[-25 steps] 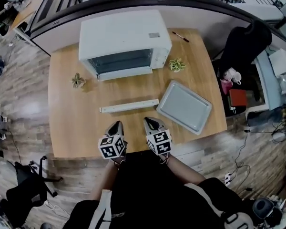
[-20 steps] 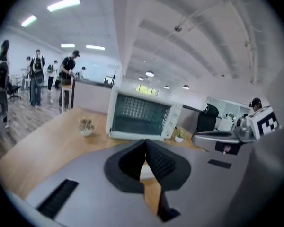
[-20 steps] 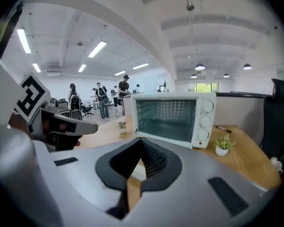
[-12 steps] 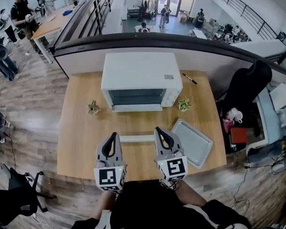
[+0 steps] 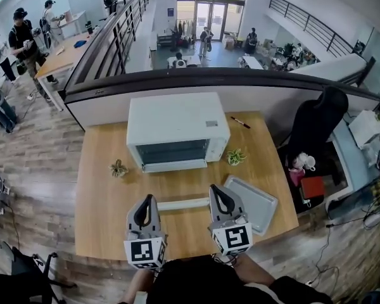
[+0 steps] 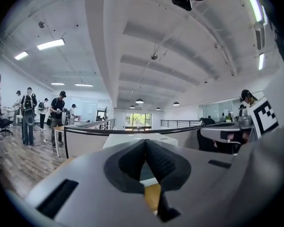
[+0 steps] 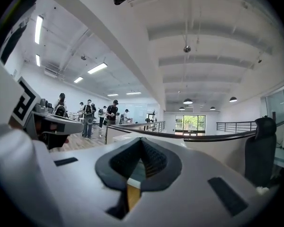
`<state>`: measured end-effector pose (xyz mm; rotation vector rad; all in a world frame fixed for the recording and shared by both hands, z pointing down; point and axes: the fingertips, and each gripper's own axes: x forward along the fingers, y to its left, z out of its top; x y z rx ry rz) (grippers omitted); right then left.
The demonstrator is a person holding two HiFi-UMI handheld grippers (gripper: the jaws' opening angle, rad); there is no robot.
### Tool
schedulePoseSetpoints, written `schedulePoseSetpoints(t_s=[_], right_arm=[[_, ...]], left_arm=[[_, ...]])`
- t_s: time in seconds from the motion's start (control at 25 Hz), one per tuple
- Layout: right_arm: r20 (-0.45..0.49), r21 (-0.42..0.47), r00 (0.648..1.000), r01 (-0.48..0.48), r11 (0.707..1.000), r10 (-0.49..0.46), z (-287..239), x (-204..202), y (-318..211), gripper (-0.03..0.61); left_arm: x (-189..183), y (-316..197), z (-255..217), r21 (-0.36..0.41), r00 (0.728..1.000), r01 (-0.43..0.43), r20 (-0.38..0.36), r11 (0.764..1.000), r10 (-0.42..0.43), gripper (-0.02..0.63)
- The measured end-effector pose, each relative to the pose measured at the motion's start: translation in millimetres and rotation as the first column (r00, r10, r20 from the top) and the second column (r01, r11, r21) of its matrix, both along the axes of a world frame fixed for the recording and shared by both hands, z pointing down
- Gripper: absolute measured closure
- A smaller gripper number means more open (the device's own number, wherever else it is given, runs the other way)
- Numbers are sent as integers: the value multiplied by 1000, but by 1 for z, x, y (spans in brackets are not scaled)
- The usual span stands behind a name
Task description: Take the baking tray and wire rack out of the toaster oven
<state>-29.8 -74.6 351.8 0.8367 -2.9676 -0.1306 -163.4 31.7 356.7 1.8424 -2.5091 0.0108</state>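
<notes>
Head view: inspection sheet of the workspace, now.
Surface: wooden table.
Job's things: toaster oven at back; baking tray out, on table at right; wire rack not made out; long white strip left of tray.
Clutter: left plant, right plant, pen.
Grippers: left hand-held gripper and right hand-held gripper shut, empty, above near edge.
Cables: cables loose on floor at right.
Surroundings: black chair at right; people far left.
</notes>
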Motion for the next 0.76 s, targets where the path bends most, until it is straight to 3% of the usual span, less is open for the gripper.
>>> schedulePoseSetpoints(t_s=[0.76], right_arm=[[-9, -11, 998, -65, 998, 65, 4, 30, -7, 574]], left_arm=[[22, -22, -4, 13, 997, -82, -3, 997, 82, 592]])
